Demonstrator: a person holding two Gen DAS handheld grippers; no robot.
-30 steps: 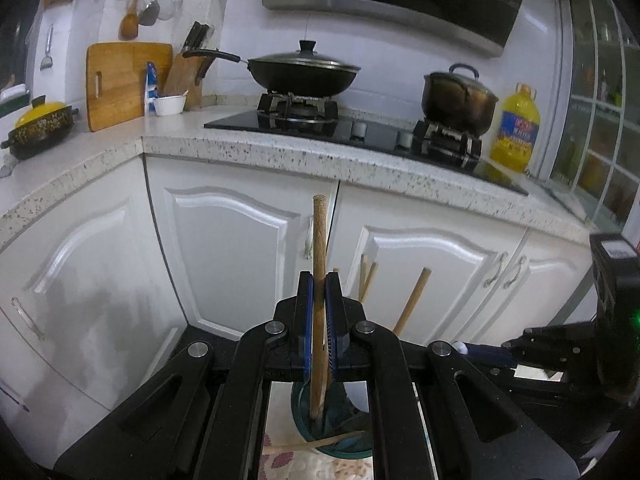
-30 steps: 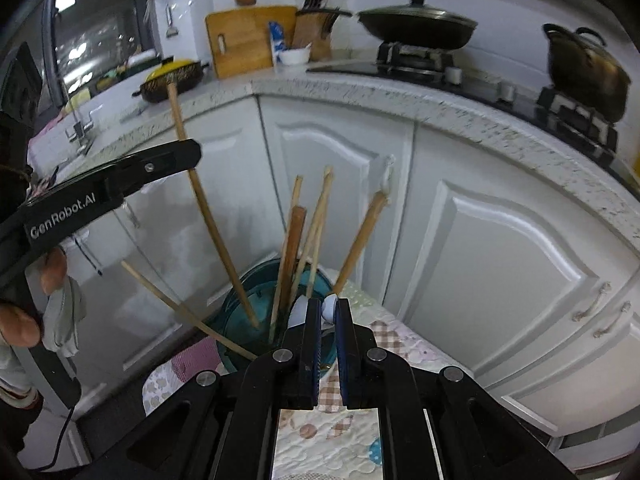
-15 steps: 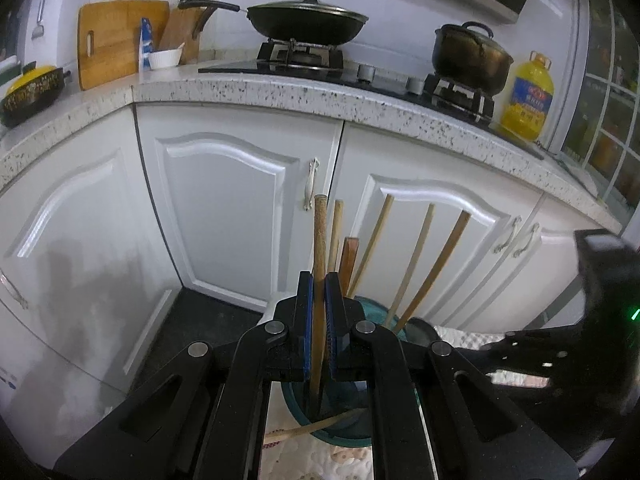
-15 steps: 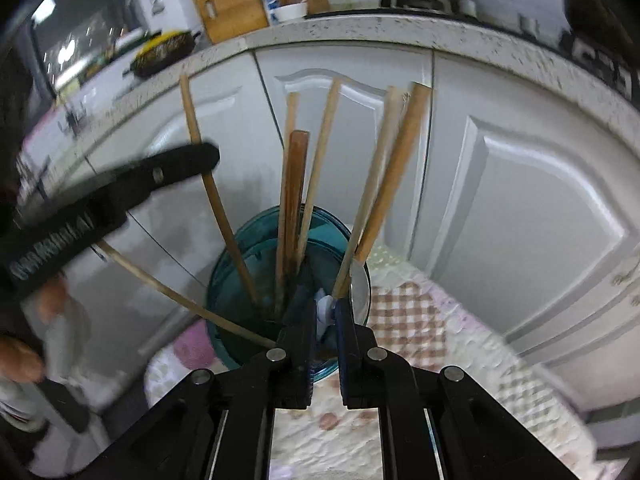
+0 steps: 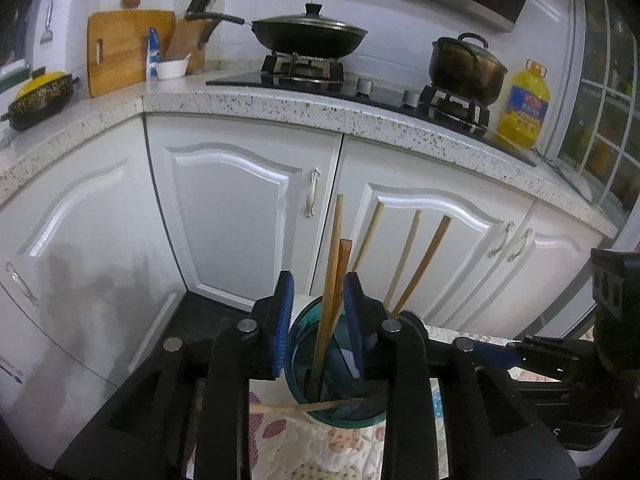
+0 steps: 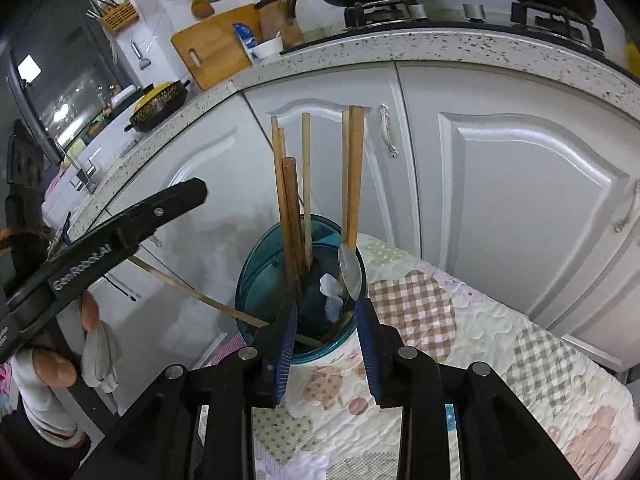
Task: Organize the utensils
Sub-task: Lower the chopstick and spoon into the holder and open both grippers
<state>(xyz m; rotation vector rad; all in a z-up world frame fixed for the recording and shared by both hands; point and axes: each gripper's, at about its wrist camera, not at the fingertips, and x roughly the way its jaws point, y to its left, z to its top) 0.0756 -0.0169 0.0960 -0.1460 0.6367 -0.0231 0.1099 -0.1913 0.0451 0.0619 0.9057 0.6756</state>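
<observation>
I see a round teal cup (image 6: 256, 276) on the patchwork cloth, holding wooden sticks (image 6: 294, 208) that stand nearly upright. One thin stick (image 6: 208, 300) leans out low over its rim. A metal spoon (image 6: 349, 272) rests inside against the wall.

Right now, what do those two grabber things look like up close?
Both are chunky black plastic with silver bolts. The left gripper and right gripper each have two fingers lined with ridged blue pads. White "GenRobot.AI" lettering runs along the left one's side.

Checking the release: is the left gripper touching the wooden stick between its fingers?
Apart. The left wrist view shows the left gripper open, with gaps either side of the wooden stick.
</observation>
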